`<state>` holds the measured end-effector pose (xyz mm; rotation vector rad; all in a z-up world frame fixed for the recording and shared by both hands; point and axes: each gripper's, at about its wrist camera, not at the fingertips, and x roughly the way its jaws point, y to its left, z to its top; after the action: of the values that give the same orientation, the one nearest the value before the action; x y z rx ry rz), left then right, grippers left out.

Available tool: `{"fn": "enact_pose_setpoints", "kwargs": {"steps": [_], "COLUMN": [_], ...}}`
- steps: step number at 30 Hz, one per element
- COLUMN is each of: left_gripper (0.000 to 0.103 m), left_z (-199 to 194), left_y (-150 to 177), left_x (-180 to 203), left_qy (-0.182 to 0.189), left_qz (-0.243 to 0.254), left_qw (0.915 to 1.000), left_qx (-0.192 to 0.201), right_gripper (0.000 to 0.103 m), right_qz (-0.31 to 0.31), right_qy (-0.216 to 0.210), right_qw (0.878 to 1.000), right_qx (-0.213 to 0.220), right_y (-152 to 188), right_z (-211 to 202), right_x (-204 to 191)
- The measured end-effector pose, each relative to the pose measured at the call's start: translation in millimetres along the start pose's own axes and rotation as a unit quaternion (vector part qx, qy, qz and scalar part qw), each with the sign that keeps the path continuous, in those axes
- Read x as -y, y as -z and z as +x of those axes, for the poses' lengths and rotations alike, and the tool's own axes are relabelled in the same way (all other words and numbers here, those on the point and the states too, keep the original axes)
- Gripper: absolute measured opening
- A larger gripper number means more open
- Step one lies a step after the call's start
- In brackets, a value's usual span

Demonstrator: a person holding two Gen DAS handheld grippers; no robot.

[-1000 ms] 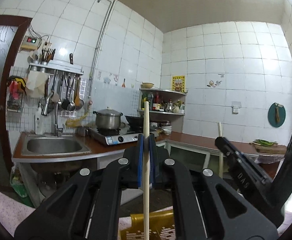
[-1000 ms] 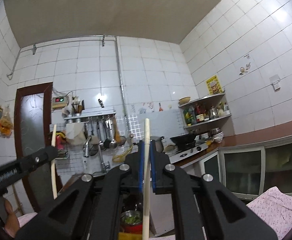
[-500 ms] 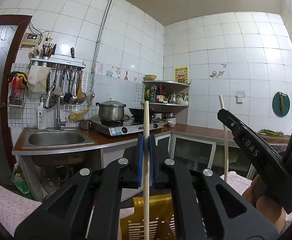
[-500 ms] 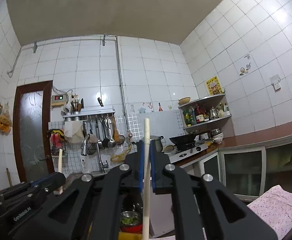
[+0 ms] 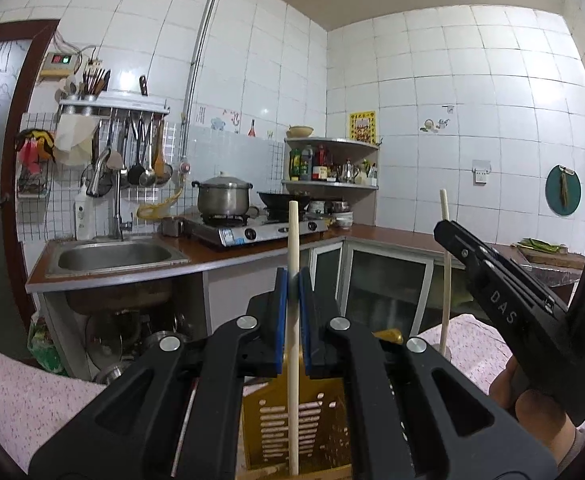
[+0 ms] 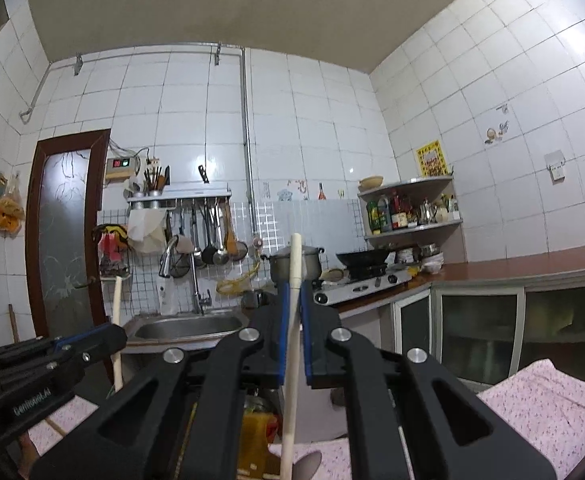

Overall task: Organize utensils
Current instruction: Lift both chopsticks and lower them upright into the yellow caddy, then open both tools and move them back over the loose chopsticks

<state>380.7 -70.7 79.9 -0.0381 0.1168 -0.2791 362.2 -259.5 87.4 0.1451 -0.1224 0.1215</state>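
Left wrist view, left hand-held gripper (image 5: 292, 280) clamping upright chopstick (image 5: 293, 360), yellow holder (image 5: 332, 412) below

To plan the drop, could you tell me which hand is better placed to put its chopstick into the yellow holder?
Probably left: its chopstick hangs upright over the yellow slotted holder; the right's is tilted beside it.

Two pale wooden chopsticks (image 5: 293, 320) (image 6: 292, 344), upright, one over yellow holder (image 5: 304, 420).
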Motion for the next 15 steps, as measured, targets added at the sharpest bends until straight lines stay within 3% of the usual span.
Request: {"fn": "enact_pose_setpoints", "kwargs": {"steps": [5,6,7,8,10,12,15], "left_gripper": [0.005,0.009,0.014,0.027,0.044,0.061,0.077], "left_z": [-11,-15,-20,-24,-41,-57,-79], "left_y": [-4,-5,-6,-8,-10,-12,-12], "left_x": [-11,-13,-15,-17,-18,-18,-21], "left_qy": [-0.006,-0.005,-0.003,-0.003,-0.01,-0.021,-0.025], "left_qz": [-0.026,-0.03,-0.037,-0.041,-0.044,-0.042,-0.046], "left_qw": [0.9995,0.9993,0.9988,0.9985,0.9982,0.9979,0.9968], "left_qx": [-0.017,-0.023,-0.031,-0.035,-0.038,-0.043,-0.06], "right_gripper": [0.007,0.007,0.011,0.017,0.054,0.055,0.057], "right_qz": [-0.004,-0.003,-0.002,-0.002,0.003,-0.005,-0.016], "right_qy": [-0.013,-0.016,-0.017,-0.015,-0.007,0.001,0.011], "right_qw": [0.999,0.999,0.998,0.997,0.996,0.994,0.989], "right_qx": [-0.042,-0.052,-0.06,-0.076,-0.091,-0.112,-0.146], "right_y": [3,3,4,3,3,2,4], "right_z": [-12,-16,-19,-24,-36,-51,-74], "right_x": [1,3,6,9,16,21,28]}}
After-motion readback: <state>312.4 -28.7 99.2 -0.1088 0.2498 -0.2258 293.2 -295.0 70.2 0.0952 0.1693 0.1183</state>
